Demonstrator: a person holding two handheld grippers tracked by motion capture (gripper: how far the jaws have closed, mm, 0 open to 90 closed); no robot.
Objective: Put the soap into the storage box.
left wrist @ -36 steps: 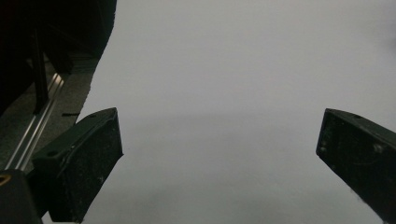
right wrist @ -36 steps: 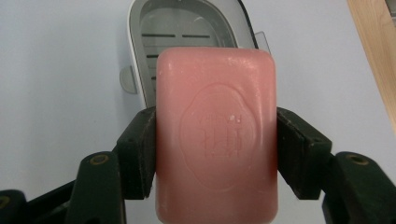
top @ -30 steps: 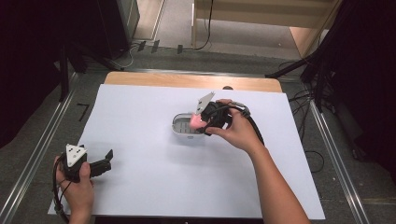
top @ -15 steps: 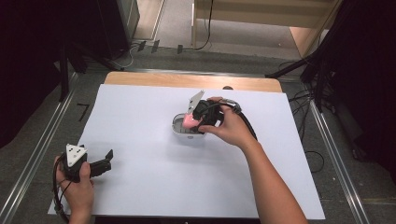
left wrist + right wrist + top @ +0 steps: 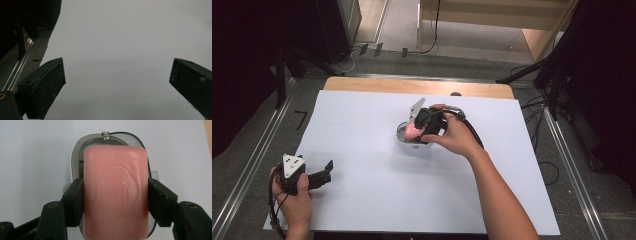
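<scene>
Over the soap dish (image 5: 75, 165), right claw (image 5: 115, 200) clamps pink soap (image 5: 115, 192).

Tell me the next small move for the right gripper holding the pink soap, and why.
Probably lower it a little and then open. The right gripper clamps the pink soap by its long sides directly over the soap dish, so it looks lined up to be set inside.

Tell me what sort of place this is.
Probably a lab or recording studio, not a home: a table covered in plain white sheeting, dark curtains and metal floor rails around it, and cables on the floor beside it.
</scene>
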